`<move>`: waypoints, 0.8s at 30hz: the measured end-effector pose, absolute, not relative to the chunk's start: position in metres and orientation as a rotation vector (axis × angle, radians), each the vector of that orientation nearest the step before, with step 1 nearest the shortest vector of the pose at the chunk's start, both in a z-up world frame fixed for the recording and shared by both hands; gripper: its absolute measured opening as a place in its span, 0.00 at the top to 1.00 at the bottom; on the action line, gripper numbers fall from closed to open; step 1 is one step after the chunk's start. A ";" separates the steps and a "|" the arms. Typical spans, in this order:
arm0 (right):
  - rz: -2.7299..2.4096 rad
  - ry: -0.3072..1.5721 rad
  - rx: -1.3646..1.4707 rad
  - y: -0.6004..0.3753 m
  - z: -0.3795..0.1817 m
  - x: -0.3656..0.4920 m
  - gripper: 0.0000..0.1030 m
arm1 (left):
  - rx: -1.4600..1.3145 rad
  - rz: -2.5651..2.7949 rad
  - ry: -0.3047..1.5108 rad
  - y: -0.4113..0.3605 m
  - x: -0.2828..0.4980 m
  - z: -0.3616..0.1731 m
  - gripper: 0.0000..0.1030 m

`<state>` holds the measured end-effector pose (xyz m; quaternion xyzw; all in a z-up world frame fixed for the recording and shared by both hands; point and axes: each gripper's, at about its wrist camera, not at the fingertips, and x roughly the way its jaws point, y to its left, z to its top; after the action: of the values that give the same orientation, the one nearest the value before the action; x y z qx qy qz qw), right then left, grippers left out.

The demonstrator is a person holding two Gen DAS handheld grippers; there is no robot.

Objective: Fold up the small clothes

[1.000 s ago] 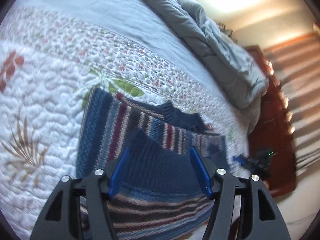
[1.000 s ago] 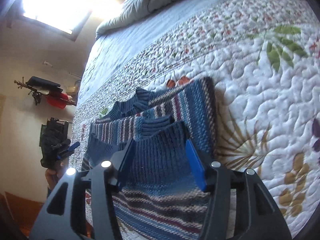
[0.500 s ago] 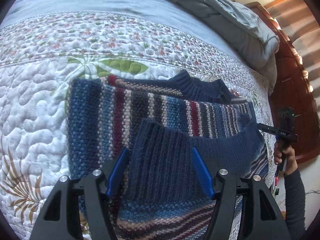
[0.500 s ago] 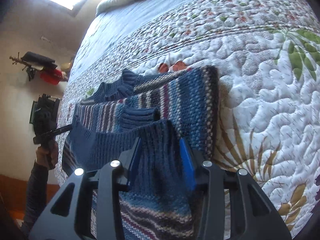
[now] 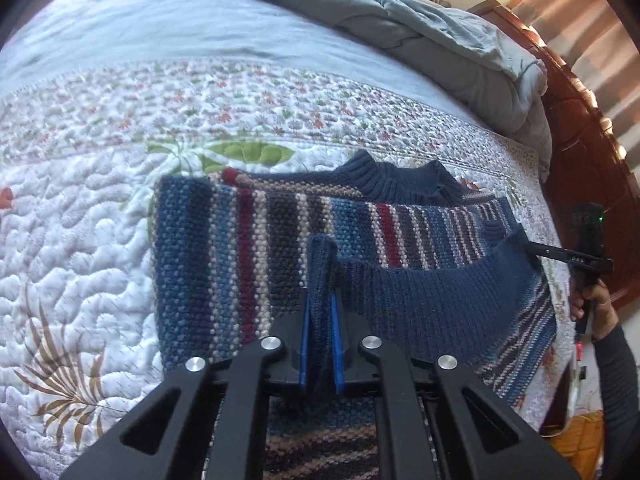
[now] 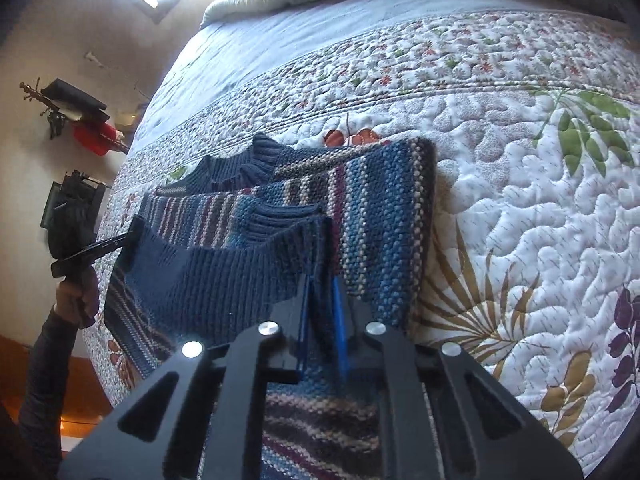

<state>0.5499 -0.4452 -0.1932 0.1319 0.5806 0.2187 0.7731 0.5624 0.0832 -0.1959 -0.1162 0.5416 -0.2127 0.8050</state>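
A small striped knit sweater (image 5: 248, 256) in blue, maroon and cream lies on the quilted bed, its sleeves folded in and its navy collar (image 5: 400, 184) at the far side. My left gripper (image 5: 319, 312) is shut on one corner of its navy ribbed hem (image 5: 432, 300). My right gripper (image 6: 322, 300) is shut on the other corner of the hem (image 6: 224, 276). The hem is lifted and stretched between both grippers above the sweater body (image 6: 384, 208). The right gripper also shows in the left wrist view (image 5: 580, 258), the left gripper in the right wrist view (image 6: 92, 250).
The white quilt (image 5: 80, 240) with leaf and flower prints covers the bed. A grey duvet (image 5: 440, 40) is bunched at the far end by the wooden headboard (image 5: 588, 152). A wall rack with red and black things (image 6: 80, 120) hangs beyond the bed edge.
Both grippers have closed from open onto the navy hem corners. The hem now stands lifted and taut between them.
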 end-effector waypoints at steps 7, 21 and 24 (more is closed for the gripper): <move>0.461 1.203 0.263 -0.442 -0.160 0.546 0.92 | -0.251 -0.460 1.014 0.090 0.548 -0.144 0.93; 0.302 1.086 0.258 -0.428 -0.119 0.610 0.92 | -0.272 -0.328 0.957 0.099 0.623 -0.106 0.93; 0.249 1.150 0.257 -0.425 -0.145 0.627 0.92 | -0.281 -0.276 1.033 0.094 0.643 -0.138 0.93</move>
<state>0.6271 -0.4251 -0.1450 0.1210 0.5407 0.1173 0.8241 0.6427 0.0939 -0.1384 -0.1333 0.4904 -0.1309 0.8512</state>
